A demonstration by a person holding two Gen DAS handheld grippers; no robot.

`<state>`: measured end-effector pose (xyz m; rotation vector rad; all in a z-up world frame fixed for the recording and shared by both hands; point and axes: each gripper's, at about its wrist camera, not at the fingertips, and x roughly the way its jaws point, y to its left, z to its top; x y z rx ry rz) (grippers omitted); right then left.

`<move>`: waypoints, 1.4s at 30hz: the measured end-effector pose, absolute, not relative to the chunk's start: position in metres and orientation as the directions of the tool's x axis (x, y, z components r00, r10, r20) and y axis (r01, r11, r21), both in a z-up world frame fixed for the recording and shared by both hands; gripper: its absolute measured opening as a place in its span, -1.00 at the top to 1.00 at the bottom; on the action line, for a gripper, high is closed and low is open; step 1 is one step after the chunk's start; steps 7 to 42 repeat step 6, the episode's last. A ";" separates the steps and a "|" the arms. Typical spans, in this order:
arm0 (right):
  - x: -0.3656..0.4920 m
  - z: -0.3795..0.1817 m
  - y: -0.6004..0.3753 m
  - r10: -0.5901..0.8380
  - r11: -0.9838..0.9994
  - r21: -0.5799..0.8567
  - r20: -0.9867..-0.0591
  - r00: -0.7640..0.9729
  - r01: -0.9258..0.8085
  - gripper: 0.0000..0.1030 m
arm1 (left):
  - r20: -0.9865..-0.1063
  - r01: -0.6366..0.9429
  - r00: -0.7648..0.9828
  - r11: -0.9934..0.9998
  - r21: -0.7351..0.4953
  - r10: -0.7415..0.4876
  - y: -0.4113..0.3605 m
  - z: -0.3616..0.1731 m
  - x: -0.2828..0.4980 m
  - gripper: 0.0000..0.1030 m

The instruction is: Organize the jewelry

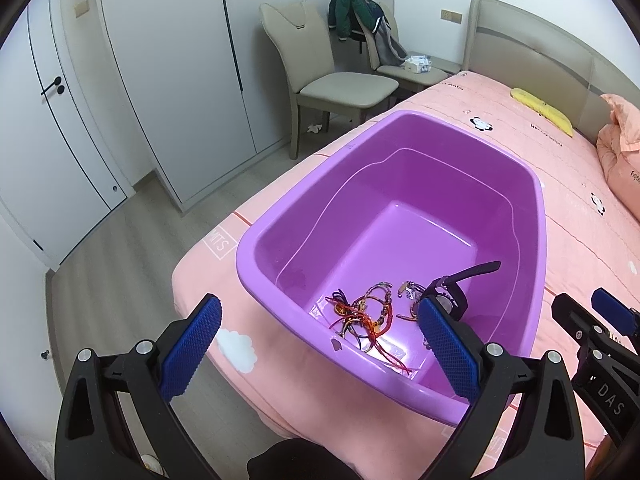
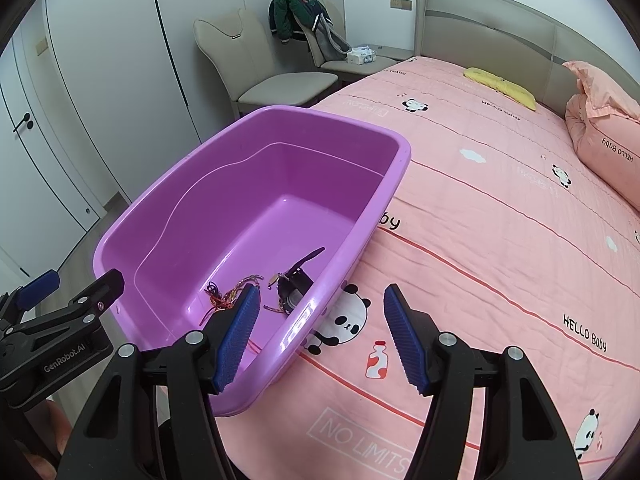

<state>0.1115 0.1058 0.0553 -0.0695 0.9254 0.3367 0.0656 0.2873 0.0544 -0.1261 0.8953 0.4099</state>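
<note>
A purple plastic tub (image 1: pixel 256 240) sits on the near left corner of a pink bed (image 1: pixel 580 216). In its near end lie a tangle of red, orange and purple string bracelets (image 1: pixel 360 316), a small silver piece (image 1: pixel 410 290) and a black watch (image 1: pixel 450 298) with its strap sticking up. My left gripper (image 1: pixel 320 340) hovers open over the tub's near rim, holding nothing. My right gripper (image 2: pixel 322 336) is open and empty above the tub's (image 2: pixel 280 114) right rim and the bedcover. The bracelets (image 2: pixel 232 294) and watch (image 2: pixel 294 284) also show in the right wrist view.
Two beige chairs (image 1: pixel 320 76) stand beyond the bed's far corner, one draped with a green jacket (image 1: pixel 356 14). White wardrobe doors (image 1: pixel 160 80) line the left. A yellow cloth (image 2: pixel 500 84) and pink pillow (image 2: pixel 604 136) lie by the headboard. Wooden floor (image 1: pixel 120 280) drops away left of the bed.
</note>
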 end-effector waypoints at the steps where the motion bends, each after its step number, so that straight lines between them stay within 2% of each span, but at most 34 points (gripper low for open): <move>1: 0.112 0.055 0.106 0.255 0.945 0.084 -0.793 0.553 -0.315 -0.21 | -0.781 -0.402 0.551 0.914 0.059 0.293 0.288 0.054 0.065 -0.88; 42: 0.110 0.059 0.107 0.256 0.945 0.086 -0.792 0.554 -0.315 -0.21 | -0.779 -0.405 0.553 0.912 0.059 0.296 0.290 0.056 0.064 -0.88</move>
